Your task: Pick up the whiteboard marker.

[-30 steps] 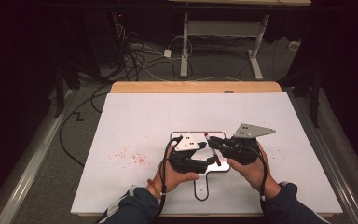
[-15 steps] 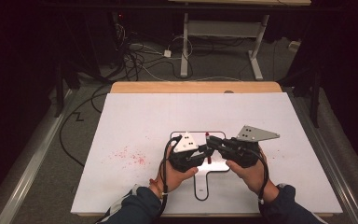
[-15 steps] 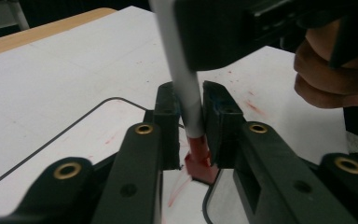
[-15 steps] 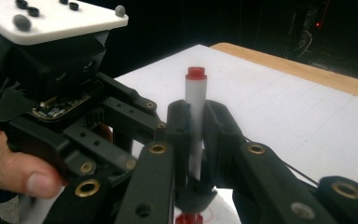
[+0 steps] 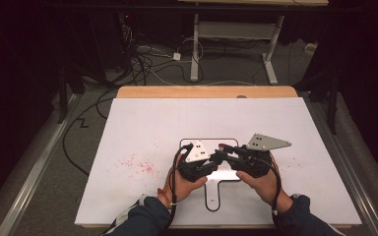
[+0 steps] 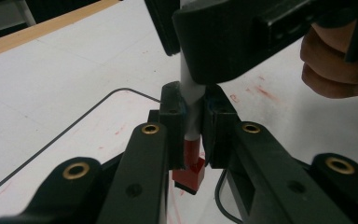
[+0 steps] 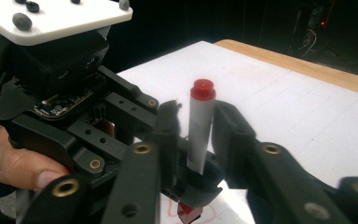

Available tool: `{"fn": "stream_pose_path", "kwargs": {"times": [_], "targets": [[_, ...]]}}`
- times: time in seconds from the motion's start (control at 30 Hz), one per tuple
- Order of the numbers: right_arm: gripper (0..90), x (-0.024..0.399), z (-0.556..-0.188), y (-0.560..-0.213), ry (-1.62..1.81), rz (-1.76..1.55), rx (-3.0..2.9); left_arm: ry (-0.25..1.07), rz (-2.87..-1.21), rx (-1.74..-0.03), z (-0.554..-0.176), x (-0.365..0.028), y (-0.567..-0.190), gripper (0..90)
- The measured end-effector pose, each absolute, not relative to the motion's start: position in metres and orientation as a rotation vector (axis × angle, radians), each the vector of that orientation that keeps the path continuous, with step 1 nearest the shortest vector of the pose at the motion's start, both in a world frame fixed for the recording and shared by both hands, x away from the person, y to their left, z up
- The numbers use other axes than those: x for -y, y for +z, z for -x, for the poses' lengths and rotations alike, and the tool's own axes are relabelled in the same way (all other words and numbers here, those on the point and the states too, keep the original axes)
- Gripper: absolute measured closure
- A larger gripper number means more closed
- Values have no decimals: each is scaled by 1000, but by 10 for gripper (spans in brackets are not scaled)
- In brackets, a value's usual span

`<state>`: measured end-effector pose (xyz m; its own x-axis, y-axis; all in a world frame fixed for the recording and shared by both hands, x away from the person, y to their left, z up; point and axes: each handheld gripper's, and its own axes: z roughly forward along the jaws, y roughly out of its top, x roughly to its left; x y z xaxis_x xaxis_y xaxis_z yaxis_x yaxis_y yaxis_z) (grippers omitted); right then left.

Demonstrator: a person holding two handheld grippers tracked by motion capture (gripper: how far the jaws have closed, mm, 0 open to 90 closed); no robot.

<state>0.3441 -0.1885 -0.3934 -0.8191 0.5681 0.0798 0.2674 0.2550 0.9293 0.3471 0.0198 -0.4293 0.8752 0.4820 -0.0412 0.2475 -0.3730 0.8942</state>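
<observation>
A white marker (image 7: 200, 130) with a red end stands upright between my two grippers over the middle of the board. The left gripper (image 6: 193, 93) is shut on the marker's barrel (image 6: 191, 116) just above the red cap (image 6: 189, 175). The right gripper (image 7: 198, 109) faces it from the other side; its jaws have just been opening and now stand a little off the barrel on both sides. From above, the left gripper (image 5: 214, 160) and right gripper (image 5: 222, 152) meet tip to tip, with the marker's red end (image 5: 222, 146) between them.
A white board (image 5: 152, 128) covers the table, with a black outlined shape (image 5: 211, 140) under the hands and red scribbles (image 5: 138, 164) to the left. A wooden table edge (image 5: 206, 92) runs along the back. Cables (image 5: 142, 64) and a desk frame (image 5: 236, 34) lie on the floor beyond.
The left gripper's jaws have closed onto the marker, and the right gripper's jaws have parted from it. Both hands have stayed in the same spot.
</observation>
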Motion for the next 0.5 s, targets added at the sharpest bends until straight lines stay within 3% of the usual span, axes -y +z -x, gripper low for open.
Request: {"fn": "stream_pose_path", "kwargs": {"times": [0.23,0.5], "targets": [[708,187,-344,-396,1567,-773,-2274,278,-1974,-525,-347,-18,-430,786],[460,200,-341,-390,1555,-764,-2224,257,-1975,-514,-353,-15,-435,786]]}}
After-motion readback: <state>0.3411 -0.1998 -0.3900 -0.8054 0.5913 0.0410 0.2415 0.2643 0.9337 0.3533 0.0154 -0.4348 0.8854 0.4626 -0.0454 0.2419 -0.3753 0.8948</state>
